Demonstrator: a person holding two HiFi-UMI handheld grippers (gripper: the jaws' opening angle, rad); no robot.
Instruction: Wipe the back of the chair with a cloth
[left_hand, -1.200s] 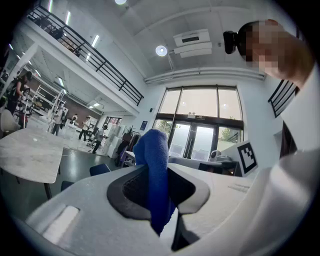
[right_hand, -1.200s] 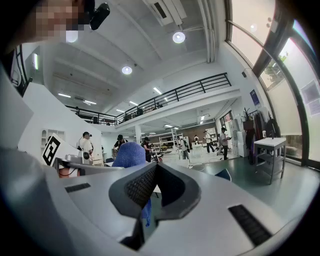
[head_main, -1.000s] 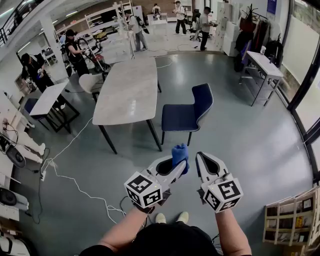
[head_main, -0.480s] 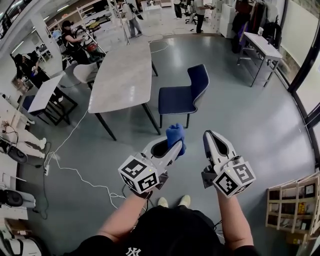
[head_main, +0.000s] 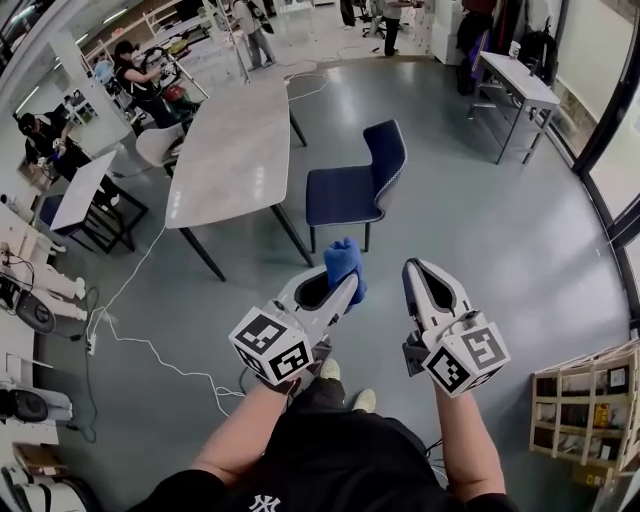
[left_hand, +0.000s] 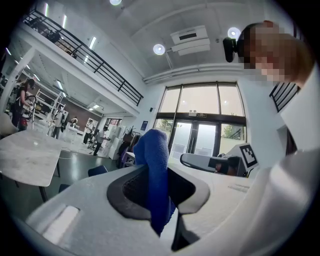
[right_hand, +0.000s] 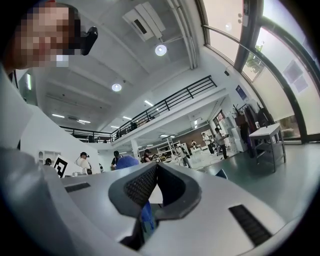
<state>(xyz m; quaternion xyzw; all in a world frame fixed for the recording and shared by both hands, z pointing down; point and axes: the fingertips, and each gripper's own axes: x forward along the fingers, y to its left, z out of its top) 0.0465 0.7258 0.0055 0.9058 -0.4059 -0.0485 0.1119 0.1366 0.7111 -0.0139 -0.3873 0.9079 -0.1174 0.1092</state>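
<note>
The blue chair (head_main: 345, 190) stands on the grey floor beside the long table, its backrest (head_main: 386, 150) on the right side. My left gripper (head_main: 345, 285) is shut on a blue cloth (head_main: 344, 262), held low in front of the chair and apart from it. In the left gripper view the cloth (left_hand: 155, 170) stands up bunched between the jaws. My right gripper (head_main: 415, 270) is level with the left one, shut with nothing in it. In the right gripper view the right gripper (right_hand: 155, 167) shows its tips meeting, and the cloth (right_hand: 126, 161) peeks up beyond its left jaw.
A long grey table (head_main: 230, 150) runs left of the chair, with a white chair (head_main: 160, 145) at its far side. A small desk (head_main: 515, 80) stands at the right, a shelf (head_main: 590, 420) at the lower right. A cable (head_main: 150, 340) trails over the floor. Several people work at the back.
The person has stepped forward: chair and table have slid up and left in the head view. Both grippers keep their pose, the left one still holding the cloth.
</note>
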